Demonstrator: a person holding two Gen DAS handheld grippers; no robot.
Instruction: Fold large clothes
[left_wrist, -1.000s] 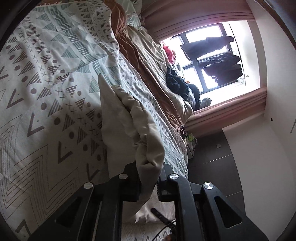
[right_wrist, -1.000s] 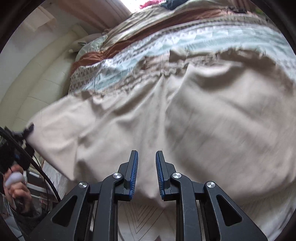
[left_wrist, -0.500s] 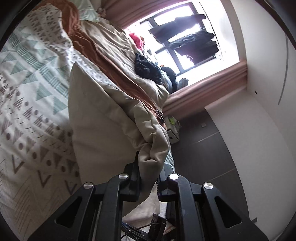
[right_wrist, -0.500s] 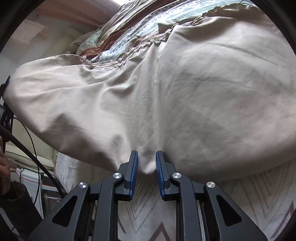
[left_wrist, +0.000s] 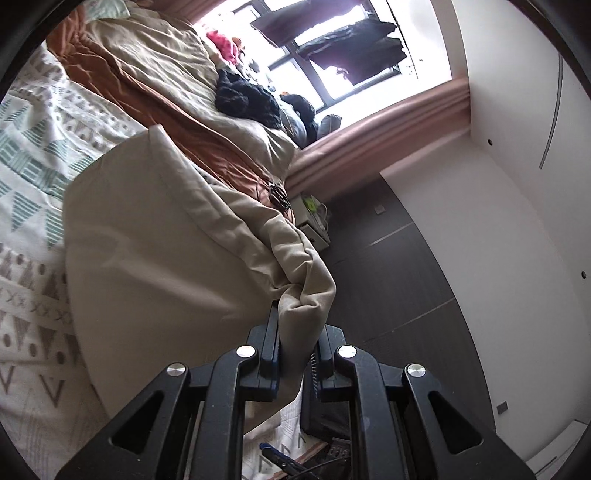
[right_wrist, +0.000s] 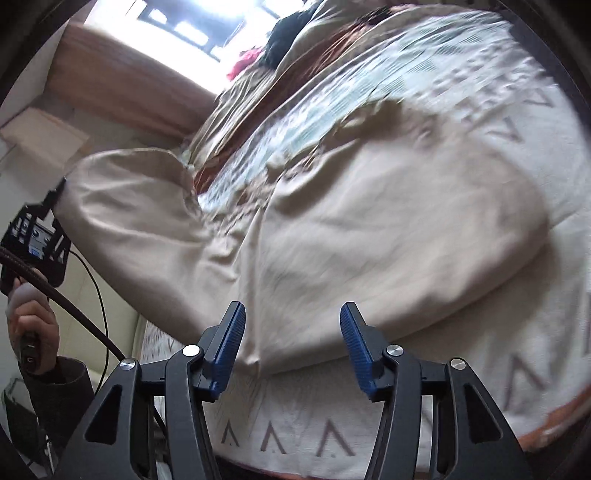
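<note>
A large beige garment (left_wrist: 155, 240) lies spread over a patterned bedspread (left_wrist: 33, 155). My left gripper (left_wrist: 295, 339) is shut on a bunched edge of it and holds that edge lifted off the bed. In the right wrist view the same beige garment (right_wrist: 369, 221) covers the patterned bedspread (right_wrist: 535, 350), with one part (right_wrist: 136, 206) raised at the left by the other gripper (right_wrist: 35, 236) in a person's hand (right_wrist: 27, 325). My right gripper (right_wrist: 291, 325) has its jaws opening; the blue pads (right_wrist: 231, 343) stand apart and the cloth's near edge lies just beyond them, not pinched.
A brown and tan duvet (left_wrist: 155, 92) with dark clothes (left_wrist: 247, 99) lies along the far side of the bed by a bright window (left_wrist: 332, 48). Dark floor (left_wrist: 399, 273) and a white wall (left_wrist: 517, 184) are to the right. A cable (right_wrist: 88, 328) hangs at the left.
My left gripper has lifted the garment's edge higher and swung toward the window side. My right gripper moved across the bed, let go of the cloth and its jaws spread apart.
</note>
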